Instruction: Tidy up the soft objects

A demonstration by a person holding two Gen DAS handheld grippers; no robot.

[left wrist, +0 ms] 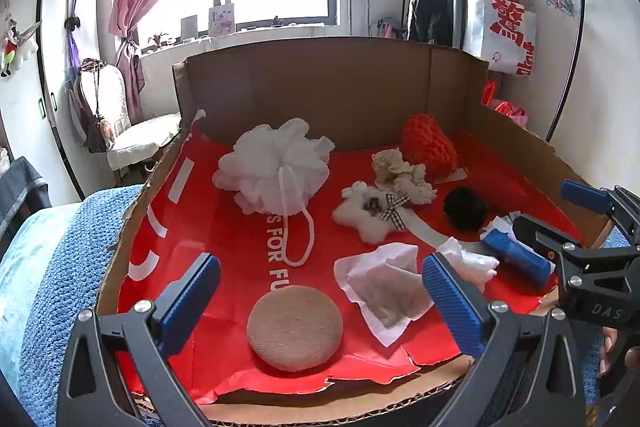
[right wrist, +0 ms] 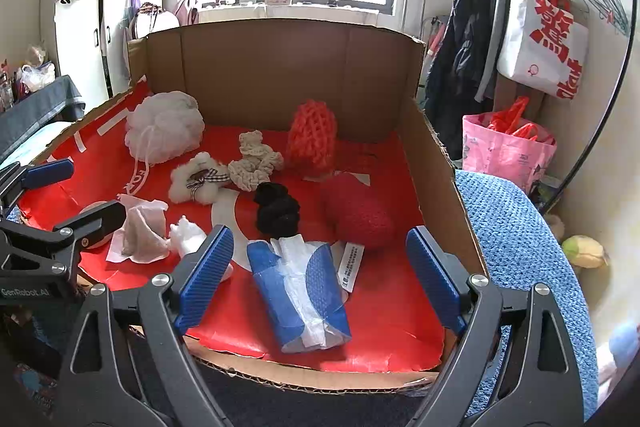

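Hovering wide open, holding nothing: left hand-held gripper (left wrist: 320, 293) over round pad (left wrist: 295, 327) on red paper (left wrist: 236, 227) reading "S FOR FU"; "DAS" alongside. Gaping empty too: right hand-held gripper (right wrist: 320, 267) over blue pack (right wrist: 298, 297); "GenRobot.AI" alongside.

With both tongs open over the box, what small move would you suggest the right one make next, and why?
Probably ease the right tongs forward and down onto the blue tissue pack. They stand open and empty, the pack lies right between the blue pads, nearest the front edge of the cardboard box, and nothing rests on it.
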